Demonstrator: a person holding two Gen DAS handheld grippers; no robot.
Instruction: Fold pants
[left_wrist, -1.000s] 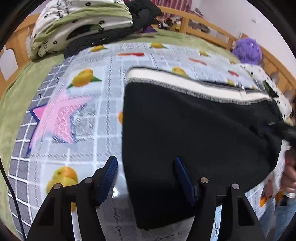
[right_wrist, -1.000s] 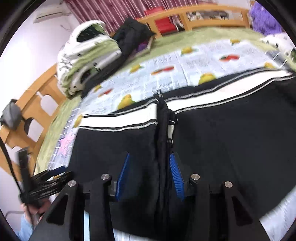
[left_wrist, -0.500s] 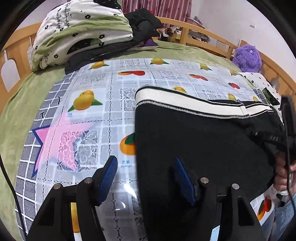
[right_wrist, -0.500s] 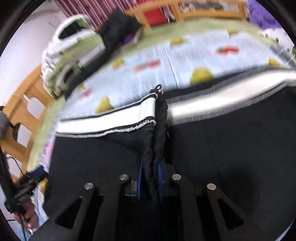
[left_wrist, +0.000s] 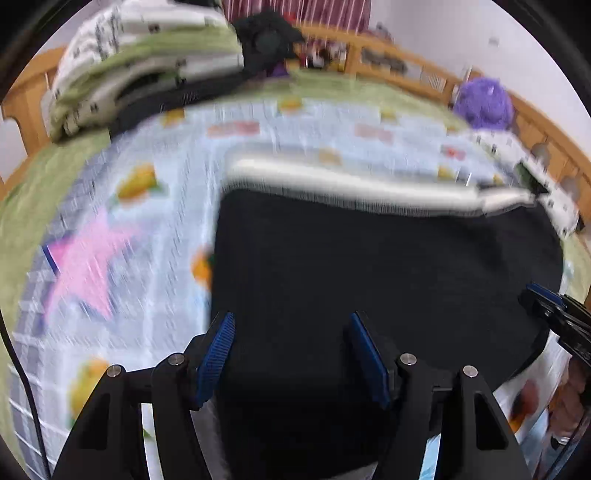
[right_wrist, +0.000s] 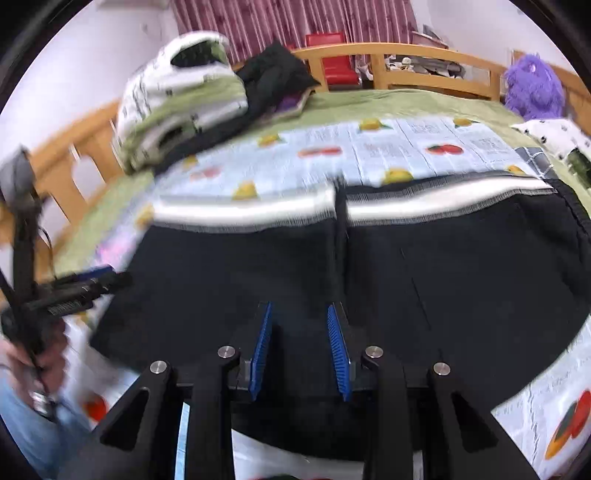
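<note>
Black pants (right_wrist: 443, 266) with a white waistband (right_wrist: 240, 212) lie spread flat on the fruit-print sheet (right_wrist: 406, 147), a seam running down their middle. My right gripper (right_wrist: 299, 310) hovers just above the black cloth near that seam; its jaws are opening and no cloth is pinched between the pads. My left gripper (left_wrist: 290, 321) stands open over the left edge of the pants (left_wrist: 369, 266), the waistband (left_wrist: 351, 184) lying beyond it. Each view shows the other gripper at its edge: the left gripper (right_wrist: 85, 284) at the pants' left side, the right gripper (left_wrist: 554, 306) at the right.
A folded green and white quilt (right_wrist: 177, 99) and dark clothes (right_wrist: 273, 74) are piled at the far left of the bed. A purple plush toy (right_wrist: 532, 85) and a dotted pillow (right_wrist: 546, 133) lie far right. A wooden rail (right_wrist: 406, 55) rings the bed. A hand (right_wrist: 40, 365) holds the left gripper.
My right gripper closed on a ridge of cloth at the middle seam, then let it go and drew back; the ridge now lies flat. My left gripper shifted over the pants' left edge.
</note>
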